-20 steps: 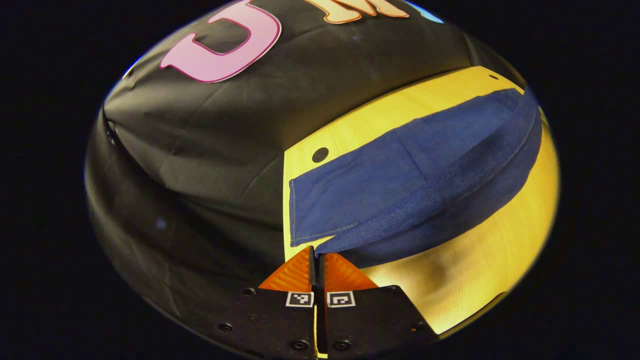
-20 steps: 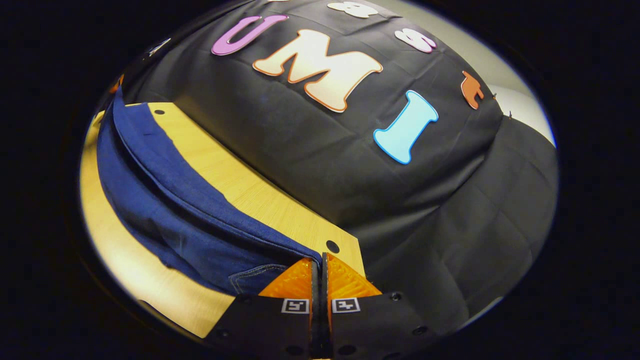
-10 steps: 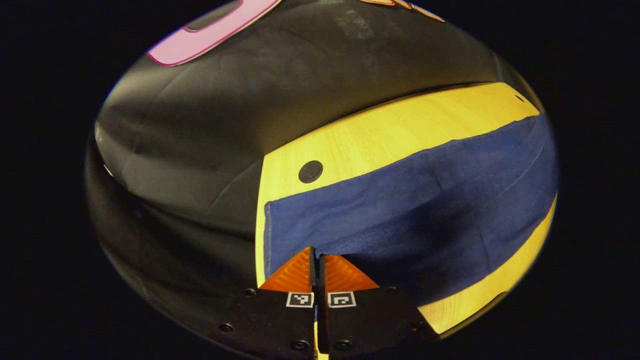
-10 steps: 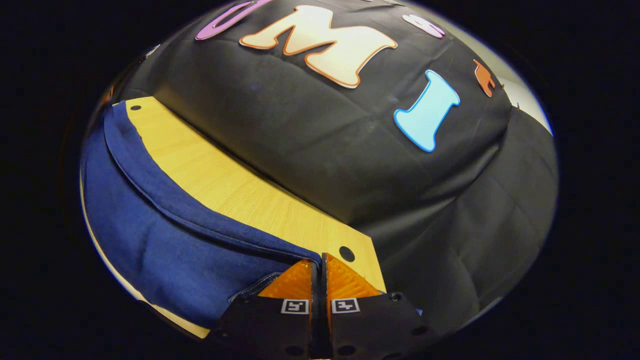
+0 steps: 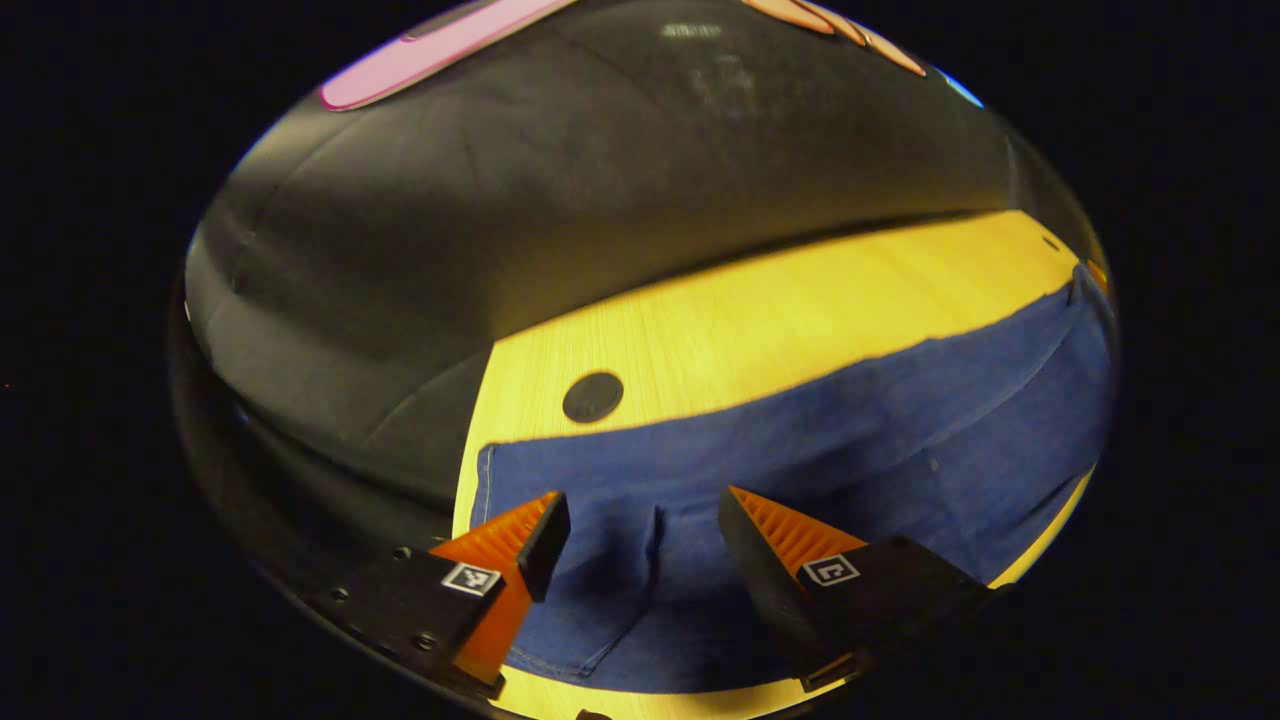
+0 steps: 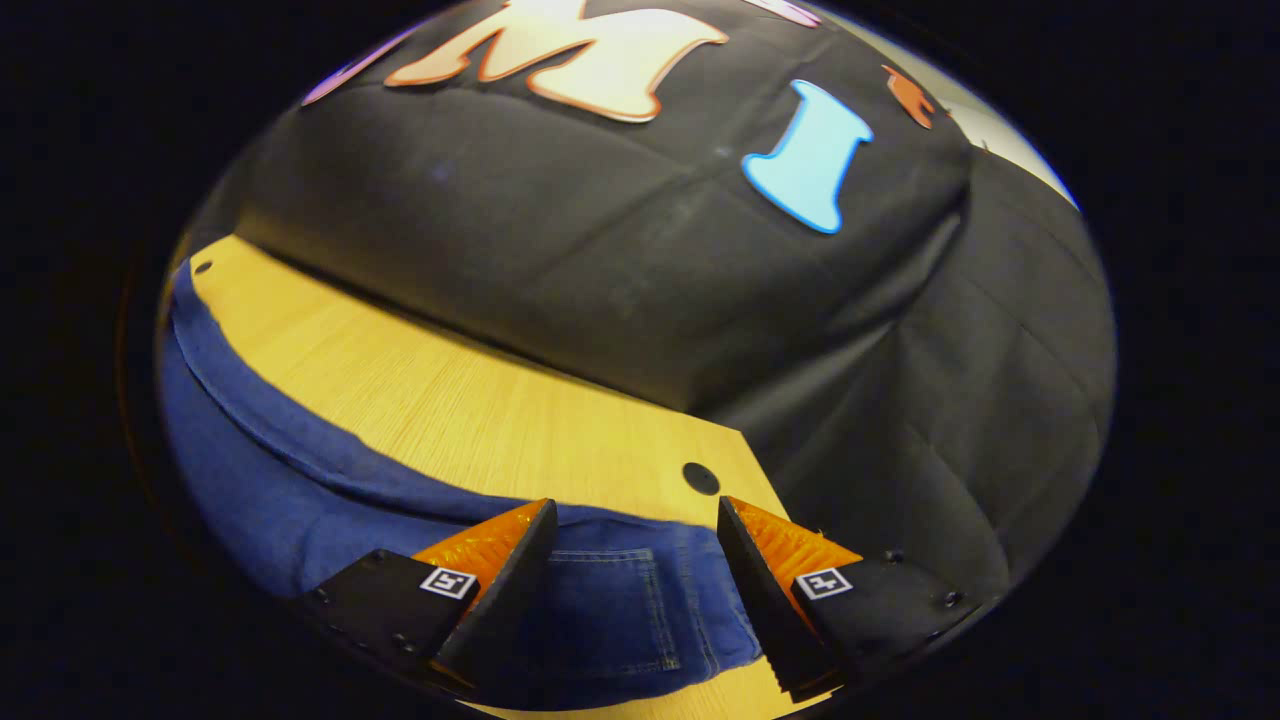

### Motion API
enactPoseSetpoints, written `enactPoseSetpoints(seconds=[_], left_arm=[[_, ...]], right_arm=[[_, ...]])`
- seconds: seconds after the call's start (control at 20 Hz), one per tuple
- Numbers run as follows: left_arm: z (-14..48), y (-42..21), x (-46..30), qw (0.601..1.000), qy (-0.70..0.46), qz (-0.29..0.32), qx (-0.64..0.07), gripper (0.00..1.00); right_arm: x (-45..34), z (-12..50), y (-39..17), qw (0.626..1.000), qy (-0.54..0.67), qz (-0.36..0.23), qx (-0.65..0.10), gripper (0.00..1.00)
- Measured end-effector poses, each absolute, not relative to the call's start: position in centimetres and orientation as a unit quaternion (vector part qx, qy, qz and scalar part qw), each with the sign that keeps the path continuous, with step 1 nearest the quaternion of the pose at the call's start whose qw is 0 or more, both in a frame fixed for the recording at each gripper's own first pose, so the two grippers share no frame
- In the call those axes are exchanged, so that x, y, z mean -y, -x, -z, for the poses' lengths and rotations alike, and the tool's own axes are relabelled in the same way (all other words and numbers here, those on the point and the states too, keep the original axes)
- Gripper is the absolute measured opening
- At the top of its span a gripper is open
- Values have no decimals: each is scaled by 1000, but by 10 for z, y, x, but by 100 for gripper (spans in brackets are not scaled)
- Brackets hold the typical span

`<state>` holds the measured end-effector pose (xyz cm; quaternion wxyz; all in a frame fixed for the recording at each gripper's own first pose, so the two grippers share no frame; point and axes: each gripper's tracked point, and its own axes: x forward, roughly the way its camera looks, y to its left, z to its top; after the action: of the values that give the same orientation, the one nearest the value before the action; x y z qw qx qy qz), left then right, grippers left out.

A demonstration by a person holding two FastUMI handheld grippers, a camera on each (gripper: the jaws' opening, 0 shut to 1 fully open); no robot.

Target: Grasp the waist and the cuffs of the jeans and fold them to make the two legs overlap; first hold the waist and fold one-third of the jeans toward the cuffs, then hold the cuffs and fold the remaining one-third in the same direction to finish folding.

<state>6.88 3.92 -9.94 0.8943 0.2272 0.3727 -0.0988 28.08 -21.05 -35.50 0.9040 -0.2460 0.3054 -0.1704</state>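
a: talk me through the jeans [image 5: 800,450] before i move anything.

b: from where i sit they look like soft, fairly heavy denim, limp rather than stiff. i'd expect them to sag between two pinch points and drag a bit on the wood, but not slip out of ridged pads. nothing fragile there.

a: where do i take hold?

b: at the thick stitched edges. i judge the end with the back pocket [image 6: 610,600] to be the waist, and the hemmed end in the left gripper view to be the cuffs.

a: which way do they run?

b: long axis lies along the far edge of the table [image 5: 760,310], parallel to it. the legs look stacked, lying flat on the table, a bare strip of wood between the jeans and that far edge.

a: and the grippers?

b: left gripper [image 5: 640,525] is spread wide, low over the cuff end, pinching nothing. right gripper [image 6: 635,530] is spread too, fingers either side of the pocket, holding nothing. a round hole [image 5: 592,397] in the table sits just beyond the jeans at each end.
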Motion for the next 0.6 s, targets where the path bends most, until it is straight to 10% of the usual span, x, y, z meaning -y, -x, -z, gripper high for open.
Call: enactPoseSetpoints(seconds=[0.6], left_arm=[[21,-68,-35,967,-71,106,-221,95]], right_arm=[[364,399,-200,883,66,281,-370,99]])
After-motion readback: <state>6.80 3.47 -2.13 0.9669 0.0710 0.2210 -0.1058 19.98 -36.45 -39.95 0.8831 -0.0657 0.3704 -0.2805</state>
